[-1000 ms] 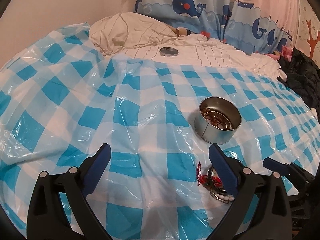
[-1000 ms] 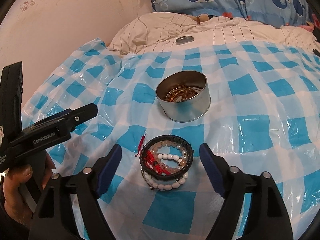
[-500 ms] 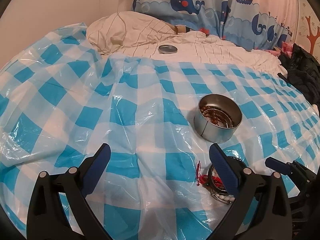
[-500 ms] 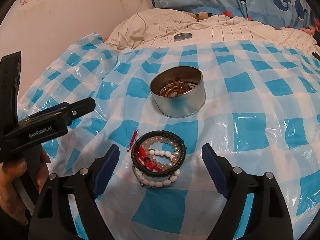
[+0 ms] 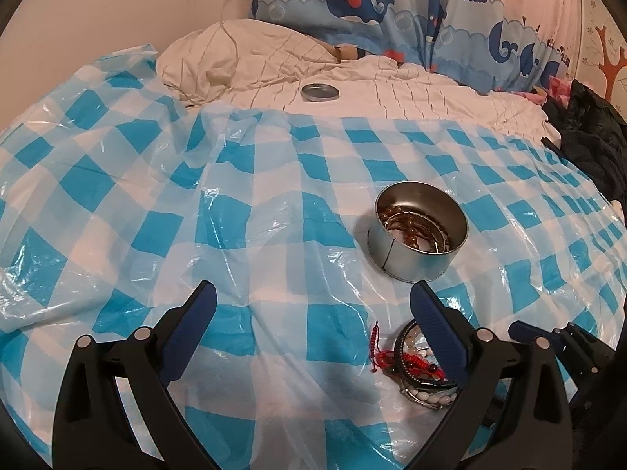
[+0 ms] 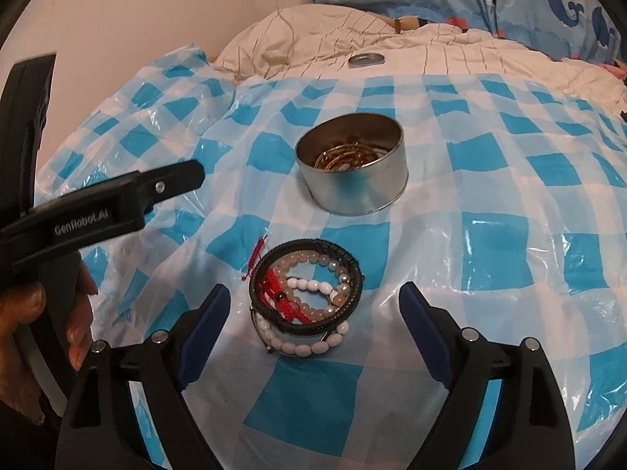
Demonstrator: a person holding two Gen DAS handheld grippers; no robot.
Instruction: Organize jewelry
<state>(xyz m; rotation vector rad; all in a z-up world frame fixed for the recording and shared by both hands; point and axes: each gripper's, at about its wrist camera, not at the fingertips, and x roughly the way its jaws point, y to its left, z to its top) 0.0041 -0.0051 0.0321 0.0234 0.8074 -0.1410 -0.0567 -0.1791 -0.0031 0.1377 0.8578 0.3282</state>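
Observation:
A round metal tin stands open on the blue-checked plastic sheet, with gold and brown bead jewelry inside; it also shows in the left wrist view. A pile of bracelets lies in front of it: a black cord, white and pink beads, a red string. My right gripper is open, low, with the pile between its fingers. My left gripper is open and empty, left of the pile; its right finger hides part of it.
The tin's lid lies on the white striped quilt at the back. Whale-print pillows lean on the wall. Dark clothing sits at the right edge. The left gripper's body is at the right gripper's left.
The right gripper has moved forward and down so the bracelet pile now lies between its fingers. The left gripper has shifted only slightly.

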